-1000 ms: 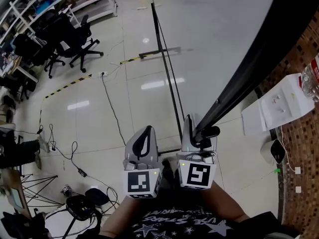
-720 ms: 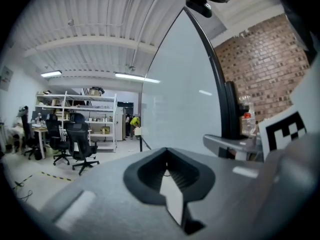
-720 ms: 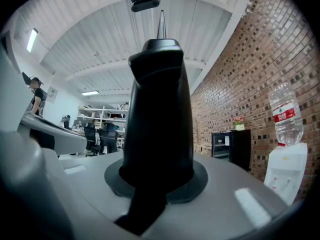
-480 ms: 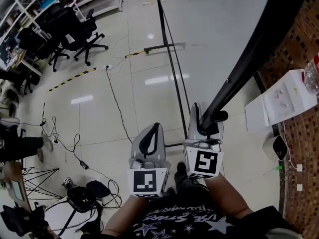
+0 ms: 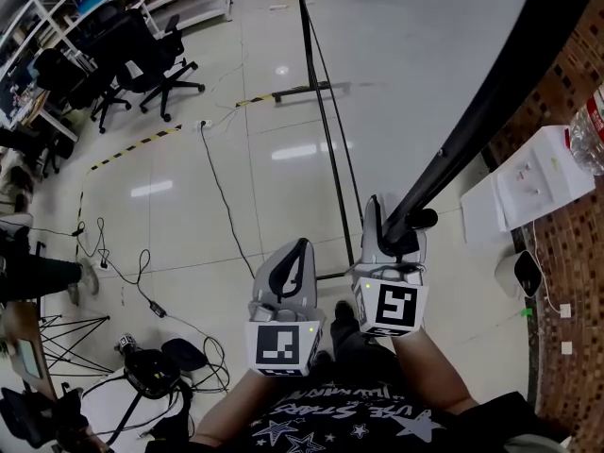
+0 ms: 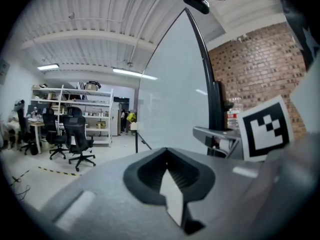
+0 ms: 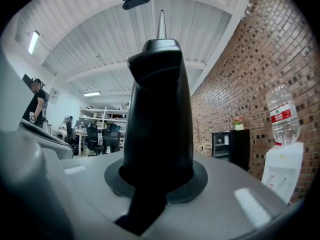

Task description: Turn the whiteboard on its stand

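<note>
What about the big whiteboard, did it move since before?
Yes. The whiteboard turned: its far end swung left, away from the brick wall.

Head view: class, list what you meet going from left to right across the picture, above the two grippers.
Office chairs → black floor cable → stand's thin black post → whiteboard's black frame → white water dispenser

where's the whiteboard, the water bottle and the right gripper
whiteboard [image 5: 425,64], head view, on its white face
water bottle [image 7: 281,116], right gripper view, on its label
right gripper [image 5: 393,226], head view, between its fingertips
</note>
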A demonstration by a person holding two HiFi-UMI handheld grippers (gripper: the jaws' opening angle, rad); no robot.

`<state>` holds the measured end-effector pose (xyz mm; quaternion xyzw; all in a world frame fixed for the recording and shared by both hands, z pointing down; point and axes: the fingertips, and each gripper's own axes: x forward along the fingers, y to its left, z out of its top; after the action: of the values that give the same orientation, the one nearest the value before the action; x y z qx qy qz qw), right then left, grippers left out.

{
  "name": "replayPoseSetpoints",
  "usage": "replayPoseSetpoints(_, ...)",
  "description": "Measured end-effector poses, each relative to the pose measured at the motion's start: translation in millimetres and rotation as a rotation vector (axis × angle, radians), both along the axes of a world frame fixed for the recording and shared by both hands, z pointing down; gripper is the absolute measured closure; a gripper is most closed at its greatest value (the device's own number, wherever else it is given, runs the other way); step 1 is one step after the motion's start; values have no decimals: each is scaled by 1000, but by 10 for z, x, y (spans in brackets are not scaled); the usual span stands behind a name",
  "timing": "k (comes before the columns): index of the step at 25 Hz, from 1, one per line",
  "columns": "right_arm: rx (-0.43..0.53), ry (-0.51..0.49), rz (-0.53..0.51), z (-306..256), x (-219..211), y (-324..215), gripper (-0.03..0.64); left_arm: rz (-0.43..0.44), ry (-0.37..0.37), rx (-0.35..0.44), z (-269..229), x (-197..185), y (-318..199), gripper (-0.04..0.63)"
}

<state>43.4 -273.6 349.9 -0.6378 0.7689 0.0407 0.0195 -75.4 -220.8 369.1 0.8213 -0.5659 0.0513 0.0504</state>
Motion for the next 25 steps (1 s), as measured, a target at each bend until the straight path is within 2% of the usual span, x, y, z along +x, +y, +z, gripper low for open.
replayPoseSetpoints(7,4,-3,11,9,18,422,532,31,27,13,-44,57,294,591)
replayPoseSetpoints(13,-3,-9,25,14,4,816,532,41,26,21,-68,-67,733,591)
replayPoseSetpoints(20,3,-5,41,4,-18,1356,532,96,23,18,32,-111,1233,591)
replayPoseSetpoints(25,1,-9,38,-25,1,1707,532,115,24,22,28,4,1460,591)
